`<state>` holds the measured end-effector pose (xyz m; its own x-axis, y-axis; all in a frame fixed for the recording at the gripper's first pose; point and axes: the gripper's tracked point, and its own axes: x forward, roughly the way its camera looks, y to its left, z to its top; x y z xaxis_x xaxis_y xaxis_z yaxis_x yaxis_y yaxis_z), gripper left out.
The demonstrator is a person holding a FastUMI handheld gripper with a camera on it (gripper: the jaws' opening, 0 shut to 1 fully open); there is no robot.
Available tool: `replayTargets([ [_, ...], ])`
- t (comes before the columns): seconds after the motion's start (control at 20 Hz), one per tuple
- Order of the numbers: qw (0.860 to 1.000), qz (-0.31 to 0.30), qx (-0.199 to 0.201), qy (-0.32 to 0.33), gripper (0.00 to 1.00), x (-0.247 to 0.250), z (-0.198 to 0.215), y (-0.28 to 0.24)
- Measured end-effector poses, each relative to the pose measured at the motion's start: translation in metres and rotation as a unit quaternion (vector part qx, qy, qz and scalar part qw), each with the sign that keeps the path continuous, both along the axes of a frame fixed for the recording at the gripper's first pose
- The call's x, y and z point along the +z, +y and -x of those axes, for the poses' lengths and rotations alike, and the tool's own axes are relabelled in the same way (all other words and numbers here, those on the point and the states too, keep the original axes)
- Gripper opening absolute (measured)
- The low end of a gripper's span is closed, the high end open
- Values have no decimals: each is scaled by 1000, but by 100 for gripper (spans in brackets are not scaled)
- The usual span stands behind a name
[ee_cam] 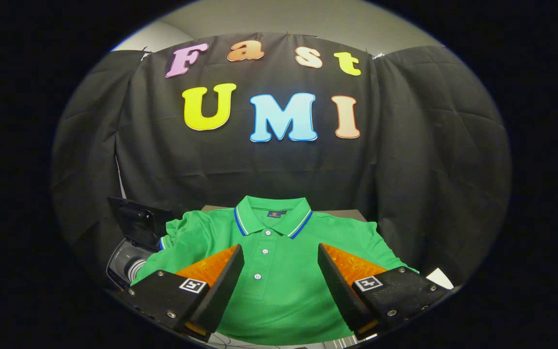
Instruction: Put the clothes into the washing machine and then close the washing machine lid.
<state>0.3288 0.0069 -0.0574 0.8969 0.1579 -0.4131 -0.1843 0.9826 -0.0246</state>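
With its 2 fingers spread wide and empty, the gripper (279, 271) hovers over the green polo shirt (279, 291) lying flat, washing machine (131, 242) at 9 o'clock; best pinch a bunched fold near the placket.

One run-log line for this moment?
tool: open, above shirt | green polo shirt: flat, ungrasped | washing machine: beside shirt, lid open
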Motion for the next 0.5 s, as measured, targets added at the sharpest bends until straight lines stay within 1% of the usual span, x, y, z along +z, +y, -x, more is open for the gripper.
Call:
replayTargets([
  [0.15, 999, 0, 19, 42, 95, -14, -14, 7],
  [0.3, 996, -7, 36, 87, 95, -27, -19, 16],
  [0.5, 990, 8, 50, 129, 95, -43, -25, 24],
])
